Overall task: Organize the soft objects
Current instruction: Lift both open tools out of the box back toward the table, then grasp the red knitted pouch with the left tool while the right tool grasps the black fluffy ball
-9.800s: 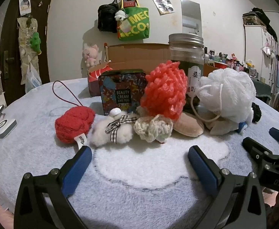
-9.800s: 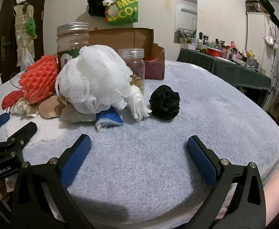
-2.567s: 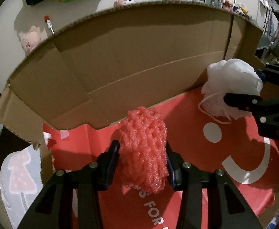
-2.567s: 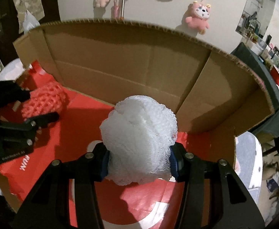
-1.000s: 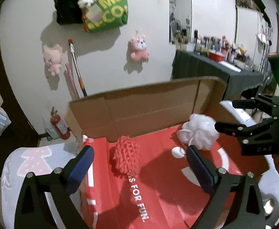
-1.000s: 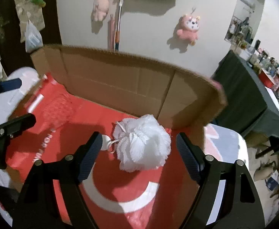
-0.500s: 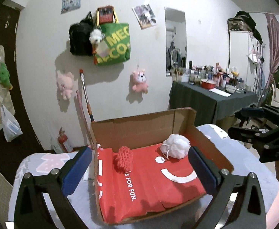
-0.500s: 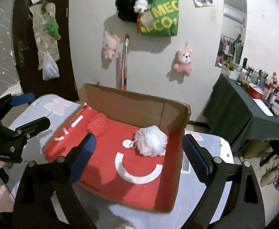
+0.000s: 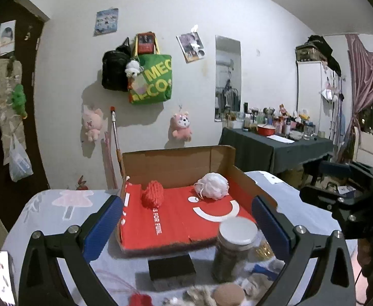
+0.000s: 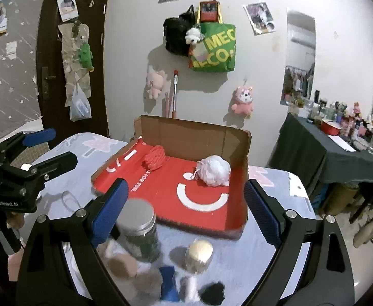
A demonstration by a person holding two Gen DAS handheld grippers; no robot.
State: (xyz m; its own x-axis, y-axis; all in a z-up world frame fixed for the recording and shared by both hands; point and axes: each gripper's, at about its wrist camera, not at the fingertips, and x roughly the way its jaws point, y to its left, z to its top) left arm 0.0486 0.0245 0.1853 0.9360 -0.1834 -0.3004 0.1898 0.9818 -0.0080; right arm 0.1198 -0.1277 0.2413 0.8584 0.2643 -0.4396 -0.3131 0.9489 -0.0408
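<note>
Well, box (image 10: 240, 153) rim (open front).

Dim indoor light, strong fisheye bending with dark corners, nearest clutter smeared by blur.

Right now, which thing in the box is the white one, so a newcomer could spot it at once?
Find the open cardboard box with the red printed floor, standing on the grey blanket under the green tote bag. Two soft things lie near its back wall. The white mesh bath pouf sits toward the right corner beside the white dot; it is pale, frilly and round with a cord loop, unlike the red knobbly pouf farther left.
</note>
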